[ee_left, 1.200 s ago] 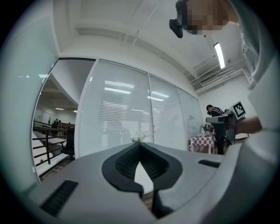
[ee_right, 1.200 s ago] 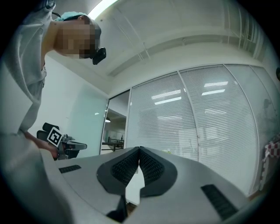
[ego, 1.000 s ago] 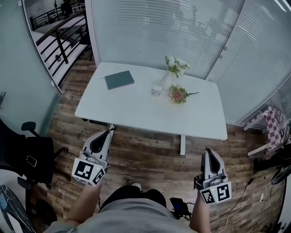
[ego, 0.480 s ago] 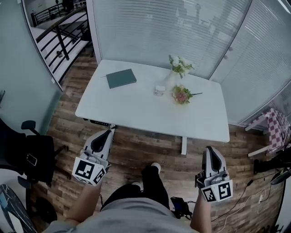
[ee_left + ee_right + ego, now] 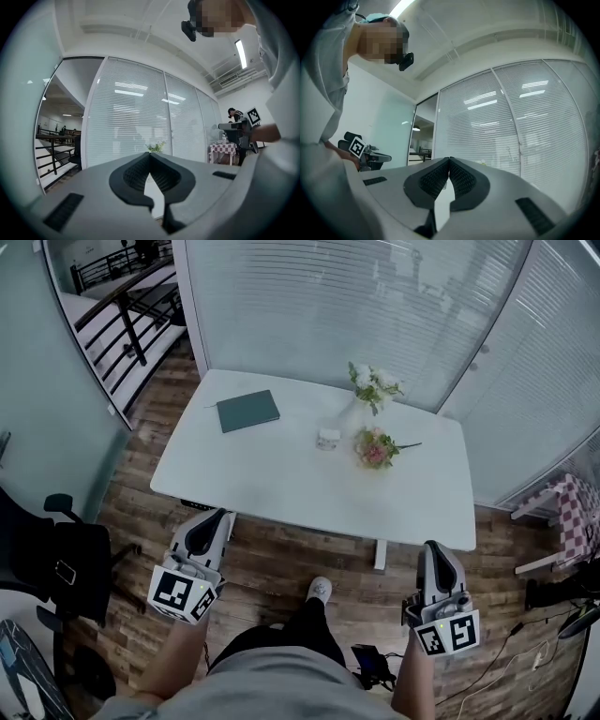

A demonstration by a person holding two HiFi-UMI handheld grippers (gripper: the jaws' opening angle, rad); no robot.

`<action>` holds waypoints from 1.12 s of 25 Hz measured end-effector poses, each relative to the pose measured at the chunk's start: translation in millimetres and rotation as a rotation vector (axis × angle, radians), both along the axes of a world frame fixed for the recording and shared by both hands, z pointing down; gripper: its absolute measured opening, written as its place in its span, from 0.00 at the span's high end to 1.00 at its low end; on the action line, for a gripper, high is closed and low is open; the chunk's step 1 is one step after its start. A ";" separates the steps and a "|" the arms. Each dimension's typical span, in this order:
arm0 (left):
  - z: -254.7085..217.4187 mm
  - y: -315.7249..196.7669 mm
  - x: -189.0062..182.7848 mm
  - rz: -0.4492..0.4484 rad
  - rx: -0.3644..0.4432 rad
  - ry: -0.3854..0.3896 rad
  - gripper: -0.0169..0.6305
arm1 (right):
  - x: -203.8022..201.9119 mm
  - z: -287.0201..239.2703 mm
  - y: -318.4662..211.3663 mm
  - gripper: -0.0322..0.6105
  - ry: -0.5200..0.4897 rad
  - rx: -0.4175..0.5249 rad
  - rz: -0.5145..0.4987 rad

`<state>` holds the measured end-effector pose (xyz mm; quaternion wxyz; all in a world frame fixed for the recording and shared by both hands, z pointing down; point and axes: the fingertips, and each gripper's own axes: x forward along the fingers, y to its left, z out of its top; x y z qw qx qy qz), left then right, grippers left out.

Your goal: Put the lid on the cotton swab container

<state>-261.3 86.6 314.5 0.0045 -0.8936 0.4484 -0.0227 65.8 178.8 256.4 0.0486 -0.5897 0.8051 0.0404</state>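
Sitting well beyond left claw (image 5: pixel 216 517), right claw (image 5: pixel 432 547): swab container (image 5: pixel 328 439).

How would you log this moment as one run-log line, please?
left claw: shut, empty | right claw: shut, empty | both short of table | cotton swab container: on table beside vase | lid: too small to tell

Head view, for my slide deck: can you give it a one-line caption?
Left claw and right claw, shut and empty, short of a table bearing notebook, container, vase and bouquet.
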 end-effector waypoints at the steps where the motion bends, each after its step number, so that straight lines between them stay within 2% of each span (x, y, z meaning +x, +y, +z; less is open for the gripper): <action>1: -0.4 -5.5 3.8 -0.003 0.000 0.000 0.96 | 4.0 0.3 -6.3 0.91 -0.002 -0.001 -0.003; 17: 4.3 -98.0 86.8 -0.052 -0.010 -0.016 0.96 | 85.5 6.7 -118.5 0.91 -0.027 -0.004 -0.067; 28: 11.4 -143.6 134.7 -0.095 -0.012 -0.018 0.96 | 130.2 19.1 -177.7 0.91 -0.041 -0.019 -0.126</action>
